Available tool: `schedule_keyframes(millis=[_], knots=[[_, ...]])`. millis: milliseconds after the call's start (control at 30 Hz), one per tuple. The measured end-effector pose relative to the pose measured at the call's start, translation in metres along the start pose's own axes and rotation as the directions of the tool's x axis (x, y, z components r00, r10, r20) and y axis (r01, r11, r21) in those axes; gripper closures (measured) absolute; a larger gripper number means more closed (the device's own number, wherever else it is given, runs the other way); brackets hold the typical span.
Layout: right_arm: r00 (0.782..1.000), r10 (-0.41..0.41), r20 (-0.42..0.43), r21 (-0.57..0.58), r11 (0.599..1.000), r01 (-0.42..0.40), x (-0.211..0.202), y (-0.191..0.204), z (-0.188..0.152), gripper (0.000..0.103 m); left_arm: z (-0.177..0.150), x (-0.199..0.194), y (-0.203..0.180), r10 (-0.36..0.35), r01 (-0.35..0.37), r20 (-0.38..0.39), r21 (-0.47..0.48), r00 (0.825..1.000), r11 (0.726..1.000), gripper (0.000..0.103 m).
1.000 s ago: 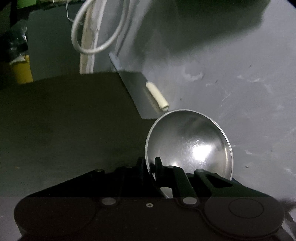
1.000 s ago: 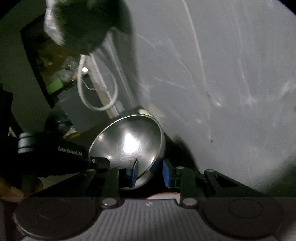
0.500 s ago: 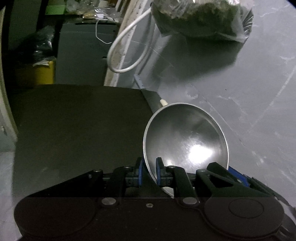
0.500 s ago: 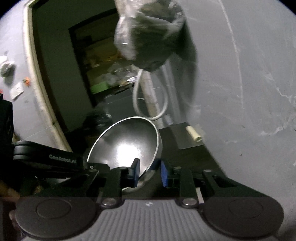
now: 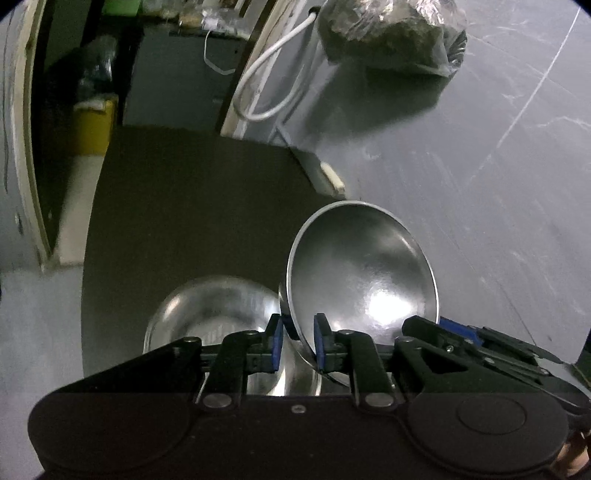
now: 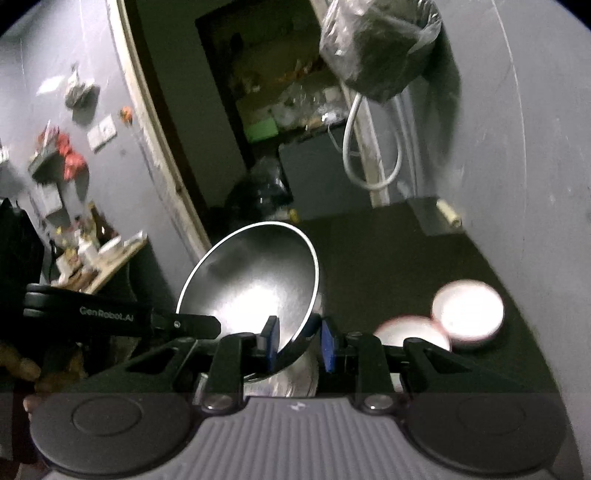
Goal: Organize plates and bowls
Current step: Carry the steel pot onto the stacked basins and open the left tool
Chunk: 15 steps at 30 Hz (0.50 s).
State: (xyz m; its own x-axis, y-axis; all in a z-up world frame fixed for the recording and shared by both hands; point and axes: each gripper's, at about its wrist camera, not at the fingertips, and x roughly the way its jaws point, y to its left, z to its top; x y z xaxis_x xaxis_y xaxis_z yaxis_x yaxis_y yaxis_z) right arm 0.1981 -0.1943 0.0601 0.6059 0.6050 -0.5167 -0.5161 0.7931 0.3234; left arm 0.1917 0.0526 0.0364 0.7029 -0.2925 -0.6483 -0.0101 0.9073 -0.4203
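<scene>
steel bowl [image 5: 362,280]: you hold it in the air by its rim, tipped up on edge so the hollow faces the right wrist camera and shows side-on to the left one. it hangs above the dark mat [image 5: 177,206].
left gripper [image 5: 297,341]: your blue pads are clamped on the bowl's lower rim, one pad inside the hollow, one behind the wall.
right gripper [image 6: 297,341]: its pads straddle the opposite part of the same rim [image 6: 295,339]; the left pad touches the wall, the right pad looks to stand a little off it, so you cannot tell from here whether it truly grips.
second steel bowl [image 5: 218,314]: it sits upright on the mat directly below and just left of the held bowl, partly hidden behind your left fingers.
key relation: the held bowl's open face is near vertical while the lower bowl opens upward, so nesting probably needs you to roll the rim flat before lowering. the target lies under the left gripper, so that hand seems the nearer guide.
white bowls [image 6: 467,314]: two pale, red-rimmed dishes rest on the mat to the right, touching each other, well apart from the steel pair; they are blurred.
surroundings: a plastic bag [image 5: 391,33] hangs on the grey wall above, with a white cable loop [image 5: 269,88] beside it.
risk: a thin, slick rim held on edge may slip or clang as you level it.
</scene>
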Motion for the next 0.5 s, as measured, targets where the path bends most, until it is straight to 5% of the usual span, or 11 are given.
schedule_keyframes(millis=[300, 500], knots=[[0.988, -0.010, -0.153, -0.009, 1.000, 0.009, -0.031, 0.050, -0.064, 0.076, -0.070, -0.035, 0.035, -0.031, 0.028, -0.136, -0.023, 0.990, 0.999, 0.083], [0.958, 0.009, -0.286, 0.025, 1.000, -0.002, -0.025, 0.067, -0.088, 0.076, -0.098, -0.047, 0.057, -0.027, 0.013, -0.222, -0.063, 0.975, 0.998, 0.083]])
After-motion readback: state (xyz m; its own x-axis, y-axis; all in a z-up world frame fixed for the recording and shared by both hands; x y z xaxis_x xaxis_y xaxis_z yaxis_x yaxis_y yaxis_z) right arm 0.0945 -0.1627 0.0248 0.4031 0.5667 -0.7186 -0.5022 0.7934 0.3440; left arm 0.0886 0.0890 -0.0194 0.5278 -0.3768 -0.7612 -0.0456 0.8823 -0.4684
